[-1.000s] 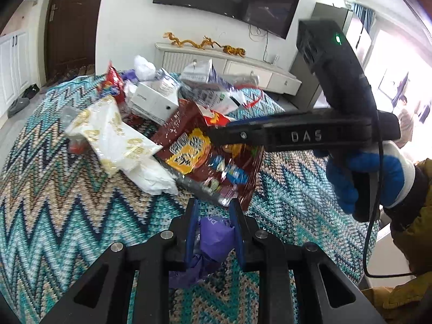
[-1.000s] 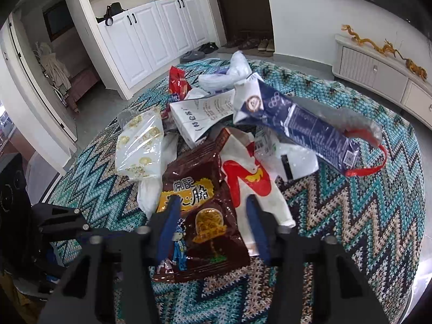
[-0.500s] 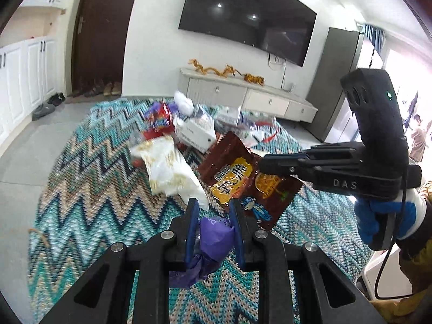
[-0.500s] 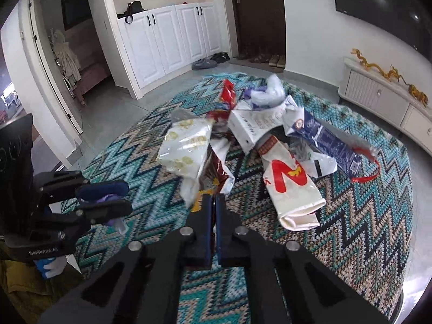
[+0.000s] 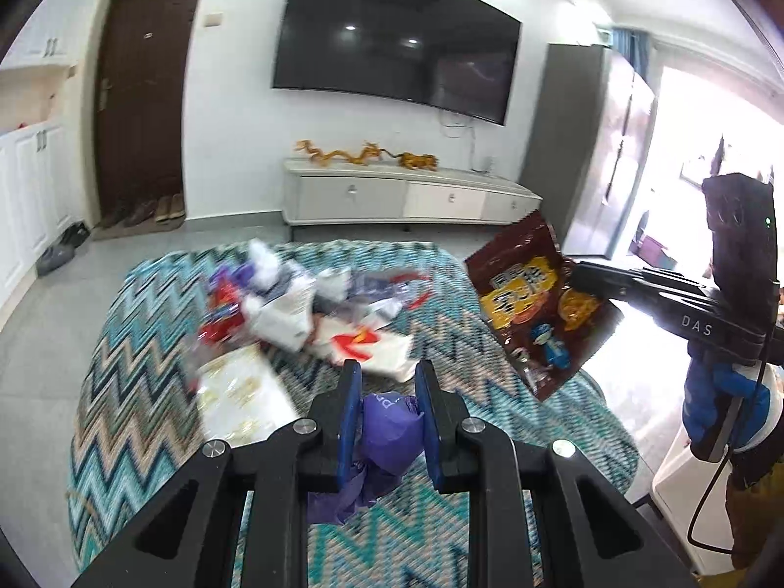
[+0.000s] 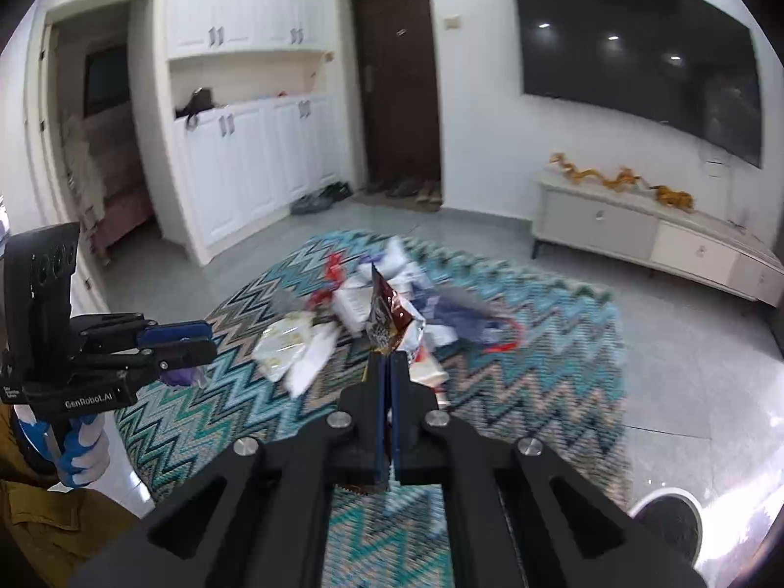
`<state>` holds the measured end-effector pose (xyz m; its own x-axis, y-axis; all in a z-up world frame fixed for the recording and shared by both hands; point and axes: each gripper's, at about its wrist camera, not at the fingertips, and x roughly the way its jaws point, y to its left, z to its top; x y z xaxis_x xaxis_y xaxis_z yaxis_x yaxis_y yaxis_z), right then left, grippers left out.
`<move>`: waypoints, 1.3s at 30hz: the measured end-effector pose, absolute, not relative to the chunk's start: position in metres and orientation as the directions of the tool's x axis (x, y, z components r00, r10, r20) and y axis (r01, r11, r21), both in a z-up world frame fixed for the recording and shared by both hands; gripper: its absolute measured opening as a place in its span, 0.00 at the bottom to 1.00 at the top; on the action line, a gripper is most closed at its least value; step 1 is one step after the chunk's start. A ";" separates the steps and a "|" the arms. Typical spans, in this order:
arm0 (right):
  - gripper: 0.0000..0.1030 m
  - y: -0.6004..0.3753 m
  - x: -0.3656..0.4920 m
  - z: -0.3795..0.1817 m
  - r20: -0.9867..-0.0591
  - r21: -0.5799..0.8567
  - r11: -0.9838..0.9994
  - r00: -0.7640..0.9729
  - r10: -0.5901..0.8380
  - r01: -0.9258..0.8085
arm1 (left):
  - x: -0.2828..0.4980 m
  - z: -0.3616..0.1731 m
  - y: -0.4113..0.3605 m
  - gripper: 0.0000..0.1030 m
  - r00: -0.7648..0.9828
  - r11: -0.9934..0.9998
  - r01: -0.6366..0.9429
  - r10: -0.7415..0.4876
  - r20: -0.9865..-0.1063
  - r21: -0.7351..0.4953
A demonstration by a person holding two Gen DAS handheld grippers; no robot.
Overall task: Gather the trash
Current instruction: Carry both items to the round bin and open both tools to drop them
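Observation:
My left gripper [image 5: 387, 392] is shut on a crumpled purple bag [image 5: 389, 433] and holds it above the zigzag rug [image 5: 132, 392]. It also shows at the left of the right wrist view [image 6: 196, 340]. My right gripper [image 6: 389, 367] is shut on a brown snack bag [image 6: 384, 316], lifted clear of the rug; in the left wrist view the gripper [image 5: 578, 274] holds the bag [image 5: 534, 308] up at the right. A pile of trash [image 5: 294, 313] lies on the rug: white wrappers, a white box, a red-and-white packet, a blue carton.
A white TV cabinet [image 5: 406, 196] with gold dragon figures stands against the far wall under a TV [image 5: 392, 39]. White cupboards [image 6: 255, 161] and a dark door [image 6: 397, 88] are beyond the rug. Shoes [image 5: 142, 210] lie by the door. Grey tile floor [image 6: 686, 343] surrounds the rug.
My right gripper closed on the brown snack bag and lifted it off the pile. Both grippers have risen and pulled back from the rug. The purple bag stays in my left gripper.

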<state>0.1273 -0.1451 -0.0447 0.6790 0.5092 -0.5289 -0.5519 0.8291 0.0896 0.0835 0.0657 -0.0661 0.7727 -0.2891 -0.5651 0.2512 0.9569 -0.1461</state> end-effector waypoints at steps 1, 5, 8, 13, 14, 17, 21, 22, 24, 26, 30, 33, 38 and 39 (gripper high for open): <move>0.02 -0.161 0.126 -0.041 -0.519 0.092 0.846 0.700 0.490 -0.525 | 0.090 -0.063 0.055 0.21 0.764 0.951 0.272 -0.305 -0.568 -0.145; 0.02 -0.234 0.123 -0.034 -0.488 0.097 0.913 0.781 0.390 -0.395 | 0.120 -0.047 -0.002 0.21 0.716 0.919 0.369 -0.374 -0.589 -0.135; 0.02 -0.286 0.123 -0.038 -0.484 0.103 0.951 0.821 0.305 -0.292 | 0.147 -0.041 -0.053 0.21 0.668 0.886 0.443 -0.426 -0.611 -0.134; 0.02 -0.371 0.135 -0.067 -0.515 0.129 0.985 0.841 0.166 -0.116 | 0.199 -0.046 -0.156 0.21 0.558 0.811 0.566 -0.507 -0.657 -0.145; 0.02 -0.386 0.138 -0.076 -0.527 0.136 0.987 0.837 0.144 -0.084 | 0.207 -0.051 -0.175 0.21 0.537 0.799 0.582 -0.519 -0.665 -0.154; 0.02 -0.425 0.144 -0.107 -0.572 0.155 0.988 0.816 0.082 0.009 | 0.235 -0.069 -0.237 0.21 0.455 0.757 0.623 -0.557 -0.695 -0.199; 0.02 -0.463 0.159 -0.149 -0.628 0.179 0.978 0.777 0.033 0.103 | 0.270 -0.104 -0.304 0.21 0.351 0.718 0.643 -0.586 -0.731 -0.266; 0.02 -0.472 0.165 -0.160 -0.643 0.187 0.974 0.765 0.023 0.127 | 0.278 -0.115 -0.317 0.21 0.323 0.710 0.642 -0.591 -0.739 -0.288; 0.02 -0.484 0.174 -0.177 -0.666 0.199 0.965 0.746 0.007 0.169 | 0.289 -0.134 -0.341 0.21 0.280 0.704 0.638 -0.590 -0.757 -0.313; 0.02 -0.495 0.183 -0.194 -0.686 0.213 0.956 0.727 -0.002 0.204 | 0.298 -0.154 -0.359 0.21 0.254 0.702 0.637 -0.580 -0.774 -0.318; 0.02 -0.511 0.197 -0.226 -0.723 0.233 0.934 0.690 -0.020 0.271 | 0.310 -0.190 -0.386 0.22 0.215 0.707 0.630 -0.557 -0.802 -0.321; 0.02 -0.515 0.205 -0.247 -0.749 0.239 0.922 0.662 -0.026 0.305 | 0.323 -0.211 -0.402 0.22 0.184 0.715 0.610 -0.546 -0.817 -0.341; 0.02 -0.520 0.221 -0.278 -0.788 0.240 0.906 0.615 -0.027 0.348 | 0.339 -0.236 -0.408 0.22 0.138 0.724 0.577 -0.543 -0.828 -0.378; 0.02 -0.520 0.224 -0.281 -0.793 0.241 0.904 0.608 -0.026 0.353 | 0.342 -0.241 -0.409 0.22 0.125 0.723 0.570 -0.546 -0.828 -0.390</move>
